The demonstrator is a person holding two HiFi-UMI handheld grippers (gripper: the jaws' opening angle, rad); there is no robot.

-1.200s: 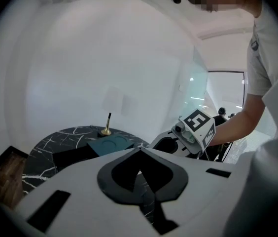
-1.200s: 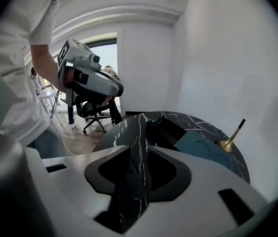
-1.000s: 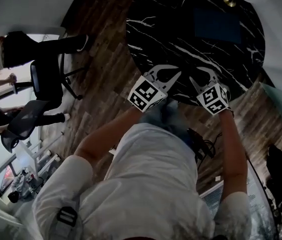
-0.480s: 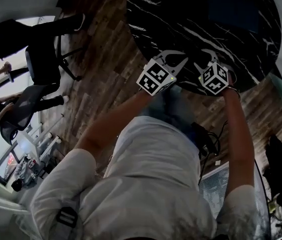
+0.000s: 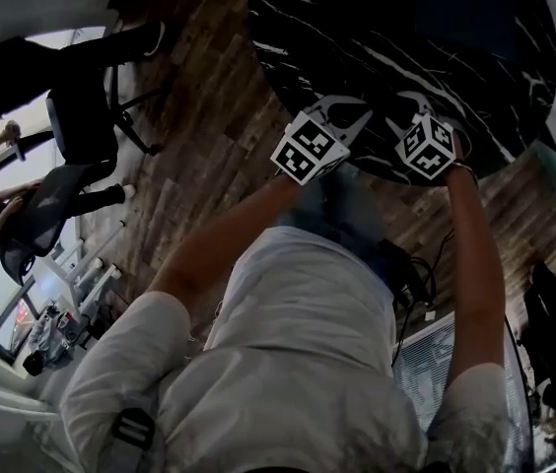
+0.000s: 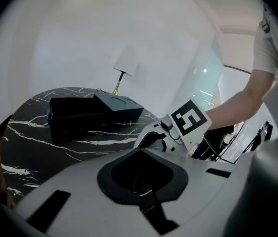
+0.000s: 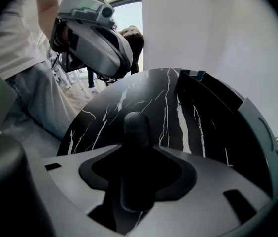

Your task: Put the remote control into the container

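Observation:
The black remote control (image 7: 135, 127) lies on the black marble table (image 7: 104, 117), pointing away between the jaws of my right gripper (image 7: 135, 149). Those jaws stand wide and are closing; gaps show on both sides of the remote. In the head view the right gripper (image 5: 418, 116) hides the remote near the table's front edge (image 5: 298, 87). My left gripper (image 5: 342, 116) hovers beside it, shut with nothing in it (image 6: 141, 152). The dark container (image 6: 80, 115) sits farther back with its lid (image 6: 121, 105) raised; its wall (image 7: 213, 102) is just beyond the remote.
A white-shaded lamp (image 6: 124, 65) stands behind the container. Wooden floor (image 5: 199, 146) surrounds the round table. Office chairs (image 5: 81, 131) with seated people are at the far left. Cables and a white panel (image 5: 421, 363) lie on the floor by my right side.
Both grippers have moved a little farther in over the table's front edge. The right gripper's marker cube has turned slightly.

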